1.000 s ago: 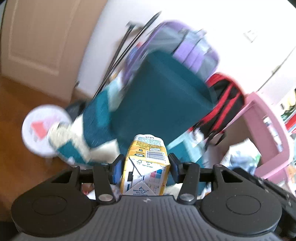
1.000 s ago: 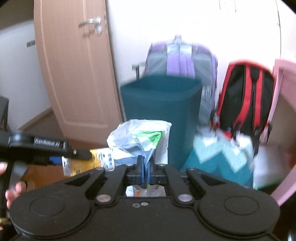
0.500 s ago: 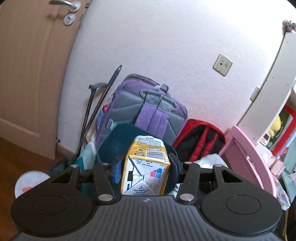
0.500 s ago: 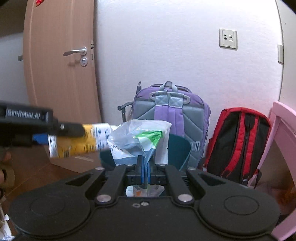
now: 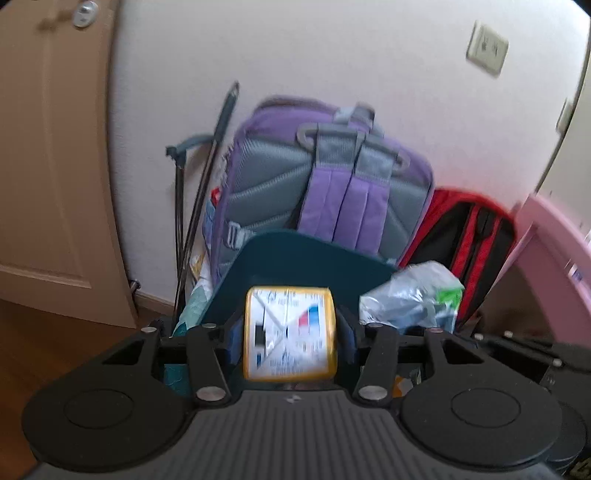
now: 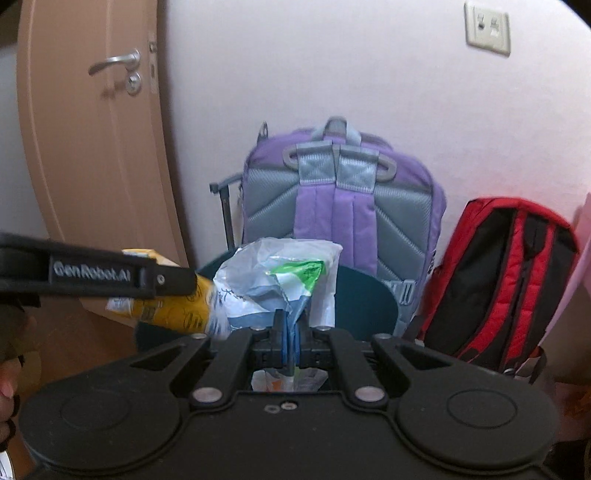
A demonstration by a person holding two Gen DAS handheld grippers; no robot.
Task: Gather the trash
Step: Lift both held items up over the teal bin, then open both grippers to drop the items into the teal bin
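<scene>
**Both grippers carry trash at the teal bin**

Here the left gripper (image 5: 290, 334) is clamped on a yellow and white drink carton (image 5: 290, 332), its blue pads pressed against the carton's two sides and the printed base of the carton facing the left wrist camera. In the right wrist view the same carton (image 6: 173, 302) juts out from the black finger of the left gripper (image 6: 147, 278) and hangs over the left part of the bin's rim.

The right gripper (image 6: 291, 341) has its jaws drawn together on a crumpled translucent plastic bag with a green patch (image 6: 280, 284), pinching a fold of it between the blue pads. The bag stands up above the gripper, and in the left wrist view it (image 5: 410, 301) lies just to the right of the carton.

Directly beyond both held pieces is a dark teal plastic bin (image 5: 295, 258), its open mouth partly hidden behind them; in the right wrist view its rim (image 6: 365, 295) shows behind the bag. Behind the bin a purple and grey backpack (image 6: 343, 199) leans against a white wall (image 6: 332, 74), with a red and black backpack (image 6: 506, 280) to its right. A pale wooden door with a metal handle (image 6: 92, 147) stands to the left, and a white wall socket (image 6: 487, 27) sits high on the wall. A pink piece of furniture (image 5: 546, 236) is at the right edge of the left wrist view.
</scene>
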